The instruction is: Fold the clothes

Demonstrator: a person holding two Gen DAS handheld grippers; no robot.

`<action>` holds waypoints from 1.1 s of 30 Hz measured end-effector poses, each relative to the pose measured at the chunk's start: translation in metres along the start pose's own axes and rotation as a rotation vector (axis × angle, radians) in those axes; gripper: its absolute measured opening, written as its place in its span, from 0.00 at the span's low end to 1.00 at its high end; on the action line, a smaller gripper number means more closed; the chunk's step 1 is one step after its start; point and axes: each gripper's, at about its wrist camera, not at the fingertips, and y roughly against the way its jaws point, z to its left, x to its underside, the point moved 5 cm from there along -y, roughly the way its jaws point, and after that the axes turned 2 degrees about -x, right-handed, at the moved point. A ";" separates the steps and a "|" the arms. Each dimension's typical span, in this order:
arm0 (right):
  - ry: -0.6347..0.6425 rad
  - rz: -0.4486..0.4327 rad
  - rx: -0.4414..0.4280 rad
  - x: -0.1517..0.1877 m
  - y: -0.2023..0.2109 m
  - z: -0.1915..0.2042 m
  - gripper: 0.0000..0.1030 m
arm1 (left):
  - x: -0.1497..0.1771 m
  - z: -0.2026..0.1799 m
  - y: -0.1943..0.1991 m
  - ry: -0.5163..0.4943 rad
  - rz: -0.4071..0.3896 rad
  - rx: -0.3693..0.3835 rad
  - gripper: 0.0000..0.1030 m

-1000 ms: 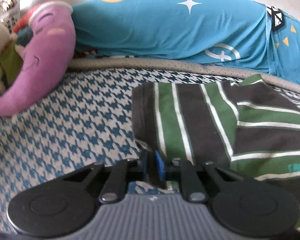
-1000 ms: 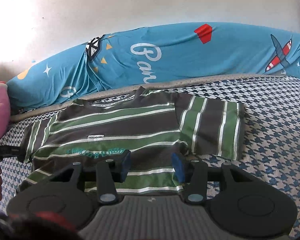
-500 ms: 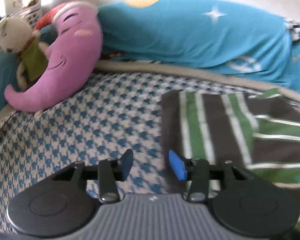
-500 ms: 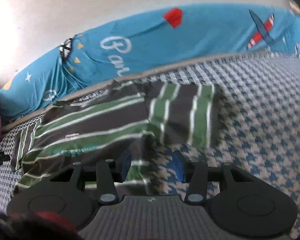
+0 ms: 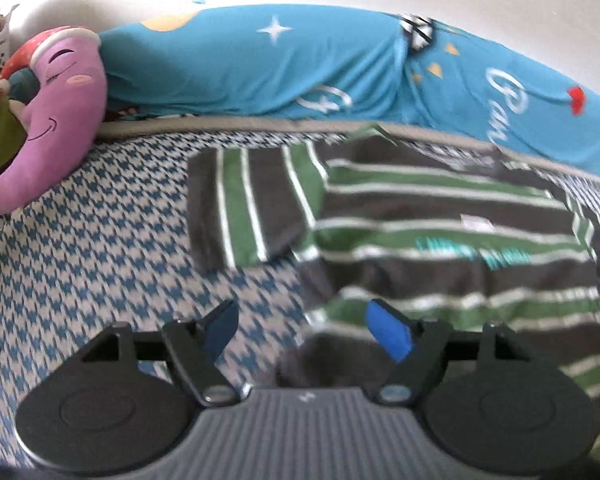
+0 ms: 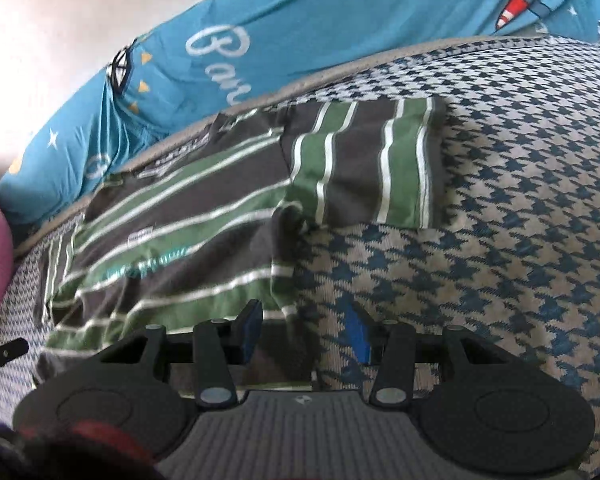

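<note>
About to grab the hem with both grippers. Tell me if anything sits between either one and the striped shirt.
Nothing visible does. The left gripper and right gripper, both open, hover at the striped shirt, with only the houndstooth bedcover below.

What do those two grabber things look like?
Both look alike. The left gripper and right gripper each have two black fingers with blue pads, black linkage arms with silver rivets, two round black discs, and a grey ribbed body between them.

White script lettering on the blue bolster cover (image 6: 284, 40) read "Bar", cut off below. The small white label (image 6: 141, 236) and teal print (image 6: 148, 266) on the striped T-shirt (image 6: 204, 216) were illegible.
</note>
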 end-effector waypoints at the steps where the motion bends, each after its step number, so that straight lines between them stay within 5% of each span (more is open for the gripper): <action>1: 0.005 0.005 -0.003 0.001 -0.001 0.001 0.44 | 0.005 -0.003 0.002 -0.015 0.003 0.006 0.72; 8: 0.096 0.009 0.002 0.009 -0.003 0.010 0.44 | 0.007 -0.018 -0.002 -0.085 -0.008 0.002 0.74; 13: 0.170 0.008 0.023 0.016 -0.007 0.018 0.22 | 0.007 -0.019 -0.007 -0.076 0.007 0.014 0.74; 14: 0.185 0.006 0.029 0.016 -0.008 0.019 0.11 | 0.007 -0.018 -0.008 -0.077 0.011 0.014 0.75; 17: 0.192 0.005 0.045 0.015 -0.007 0.019 0.07 | 0.008 -0.016 -0.011 -0.077 0.025 0.014 0.76; 26: 0.084 -0.015 0.098 0.005 0.012 0.001 0.06 | 0.013 -0.002 -0.014 -0.076 0.043 -0.027 0.79; 28: 0.070 -0.028 0.125 0.004 0.015 -0.002 0.13 | 0.017 -0.002 -0.014 -0.082 0.052 -0.035 0.79; 33: 0.003 -0.077 0.053 0.004 0.042 -0.008 0.21 | 0.024 -0.004 -0.001 -0.106 0.018 -0.023 0.80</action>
